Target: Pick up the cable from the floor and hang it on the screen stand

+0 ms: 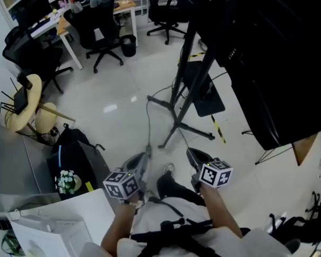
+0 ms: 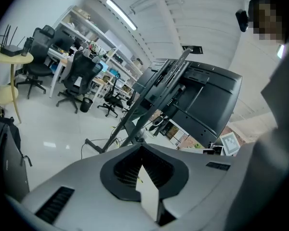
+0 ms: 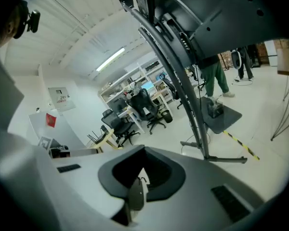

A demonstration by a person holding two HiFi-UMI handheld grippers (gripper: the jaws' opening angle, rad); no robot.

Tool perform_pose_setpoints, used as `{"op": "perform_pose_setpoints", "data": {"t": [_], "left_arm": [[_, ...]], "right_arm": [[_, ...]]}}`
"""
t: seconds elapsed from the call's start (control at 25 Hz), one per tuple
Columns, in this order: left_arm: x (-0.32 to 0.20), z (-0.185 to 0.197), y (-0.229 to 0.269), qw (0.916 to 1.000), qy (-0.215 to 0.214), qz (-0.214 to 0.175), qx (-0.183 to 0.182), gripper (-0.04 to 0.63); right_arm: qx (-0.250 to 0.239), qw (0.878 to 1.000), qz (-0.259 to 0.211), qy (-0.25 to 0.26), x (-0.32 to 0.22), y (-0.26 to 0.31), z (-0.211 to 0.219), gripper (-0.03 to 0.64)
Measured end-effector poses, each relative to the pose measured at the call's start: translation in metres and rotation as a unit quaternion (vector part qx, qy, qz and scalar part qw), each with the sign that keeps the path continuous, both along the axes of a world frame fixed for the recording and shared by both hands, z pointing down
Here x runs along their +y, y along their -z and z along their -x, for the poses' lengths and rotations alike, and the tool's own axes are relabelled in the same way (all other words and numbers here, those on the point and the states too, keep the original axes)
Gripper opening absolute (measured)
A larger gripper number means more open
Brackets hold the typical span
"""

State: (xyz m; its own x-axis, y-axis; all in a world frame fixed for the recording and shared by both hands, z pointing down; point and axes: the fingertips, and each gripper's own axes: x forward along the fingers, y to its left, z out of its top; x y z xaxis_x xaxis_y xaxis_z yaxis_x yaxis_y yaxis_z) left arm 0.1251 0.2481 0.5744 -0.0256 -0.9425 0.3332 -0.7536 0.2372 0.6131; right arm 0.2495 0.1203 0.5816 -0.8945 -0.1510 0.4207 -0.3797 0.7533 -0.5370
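Observation:
A thin grey cable [image 1: 148,123] lies on the white floor, running from the screen stand's foot toward me. The black screen stand [image 1: 183,84] rises behind it and carries a big dark screen [image 1: 267,52] at the upper right. My left gripper [image 1: 136,160] is held low near my body, just left of the cable's near end, and is shut with nothing between its jaws. The right gripper [image 1: 197,157] hovers to the cable's right, also shut and empty. In the left gripper view the stand [image 2: 149,105] and the cable [image 2: 86,146] show ahead of the left gripper [image 2: 143,154]; in the right gripper view the stand [image 3: 183,85] rises past the right gripper [image 3: 141,171].
Black office chairs [image 1: 99,25] and desks [image 1: 69,23] fill the far left. A round wooden stool [image 1: 28,101] and a dark backpack [image 1: 72,157] sit at the left. A black mat [image 1: 206,95] and yellow-black floor tape [image 1: 218,127] lie by the stand. A person in green trousers [image 3: 214,76] stands behind it.

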Motion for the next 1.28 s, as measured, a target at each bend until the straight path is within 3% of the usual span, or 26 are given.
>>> {"op": "perform_pose_setpoints", "data": {"t": [0.24,0.56,1.04,1.28], "left_arm": [[-0.051,0.030,0.004,0.9998,0.008,0.014,-0.015,0.003],[-0.108,0.047,0.019,0.9990,0.018,0.018,-0.036,0.003],[-0.136,0.040,0.025,0.9984,0.003,0.027,-0.050,0.003],[-0.138,0.065,0.016,0.9983,0.022,0.029,-0.046,0.003]], "right_arm": [[-0.022,1.000,0.001,0.017,-0.053,0.007,0.037,0.008],[-0.029,0.999,0.025,0.036,-0.095,0.001,0.055,0.008],[-0.027,0.998,0.044,0.048,-0.110,-0.008,0.064,0.008],[-0.027,0.997,0.036,0.067,-0.119,-0.008,0.090,0.008]]}}
